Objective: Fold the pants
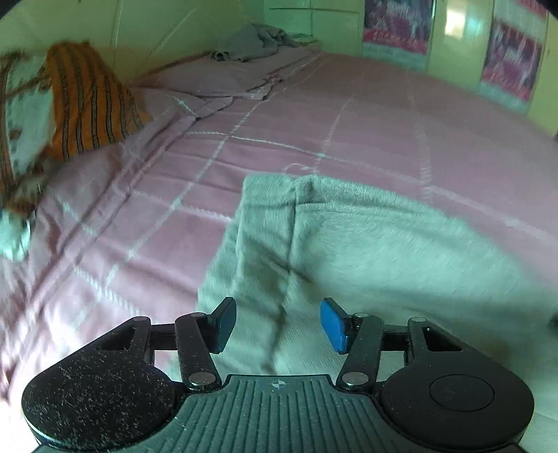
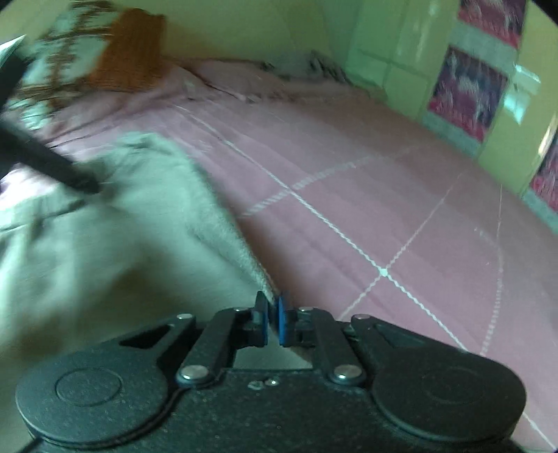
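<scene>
The pale grey pants (image 1: 366,251) lie on the pink checked bedspread (image 1: 167,195), partly folded, with a crease running toward my left gripper. My left gripper (image 1: 278,324) is open just above the near part of the pants, with nothing between its pads. In the right wrist view the pants (image 2: 104,244) lie to the left. My right gripper (image 2: 273,320) is shut on the pants' right edge. A dark bar, probably part of the left gripper (image 2: 52,163), crosses the upper left of that view.
An orange striped pillow (image 1: 90,101) and a patterned pillow (image 1: 21,115) lean at the bed's far left. A crumpled grey cloth (image 1: 251,41) lies at the far end. Green walls with red patterned panels (image 1: 397,24) border the bed on the right.
</scene>
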Available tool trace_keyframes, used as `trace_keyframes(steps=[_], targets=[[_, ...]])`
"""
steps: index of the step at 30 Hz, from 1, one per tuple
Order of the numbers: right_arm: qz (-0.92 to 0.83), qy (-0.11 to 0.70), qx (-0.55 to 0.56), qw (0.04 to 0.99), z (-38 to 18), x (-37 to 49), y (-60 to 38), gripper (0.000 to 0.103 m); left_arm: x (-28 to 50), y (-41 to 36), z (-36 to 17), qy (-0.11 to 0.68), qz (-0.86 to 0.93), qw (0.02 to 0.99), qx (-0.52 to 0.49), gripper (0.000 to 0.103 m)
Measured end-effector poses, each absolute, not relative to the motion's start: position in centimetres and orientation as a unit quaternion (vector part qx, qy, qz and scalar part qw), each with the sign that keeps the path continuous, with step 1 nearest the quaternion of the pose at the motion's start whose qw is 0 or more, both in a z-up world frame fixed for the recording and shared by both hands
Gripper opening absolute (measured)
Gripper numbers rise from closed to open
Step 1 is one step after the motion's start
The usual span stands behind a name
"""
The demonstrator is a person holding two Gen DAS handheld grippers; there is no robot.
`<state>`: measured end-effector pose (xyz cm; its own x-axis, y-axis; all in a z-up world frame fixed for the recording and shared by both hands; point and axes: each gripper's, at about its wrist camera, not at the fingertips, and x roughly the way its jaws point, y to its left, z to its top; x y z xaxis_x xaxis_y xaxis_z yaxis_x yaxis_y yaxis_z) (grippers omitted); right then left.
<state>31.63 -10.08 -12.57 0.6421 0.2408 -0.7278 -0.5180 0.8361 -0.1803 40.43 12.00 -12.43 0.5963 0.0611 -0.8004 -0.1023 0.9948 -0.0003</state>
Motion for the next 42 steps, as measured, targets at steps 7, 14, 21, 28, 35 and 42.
trace_keyframes(steps=[7,14,21,28,35,42], targets=[[0.26,0.378,-0.191,0.868,-11.7,16.7,-7.1,0.0,29.8,15.0,-8.9,0.467,0.0,0.876,-0.119,0.08],[0.231,0.432,-0.116,0.864,-16.4,11.8,-5.3,0.017,26.5,13.9,-10.6,0.479,0.011,0.875,-0.072,0.087],[0.162,0.381,-0.114,0.903,-13.6,16.9,-7.7,0.052,30.6,10.5,-9.2,0.458,0.017,0.886,-0.07,0.087],[0.211,0.413,-0.079,0.882,-17.0,25.9,-4.5,0.011,33.1,9.8,-10.0,0.47,0.038,0.881,-0.048,0.087],[0.248,0.364,-0.127,0.889,-14.6,19.3,-2.0,0.007,29.3,12.7,-9.3,0.476,0.026,0.873,-0.099,0.087],[0.253,0.416,-0.136,0.863,-18.7,12.7,0.6,0.017,25.5,13.8,-13.5,0.53,0.042,0.84,-0.111,0.087]])
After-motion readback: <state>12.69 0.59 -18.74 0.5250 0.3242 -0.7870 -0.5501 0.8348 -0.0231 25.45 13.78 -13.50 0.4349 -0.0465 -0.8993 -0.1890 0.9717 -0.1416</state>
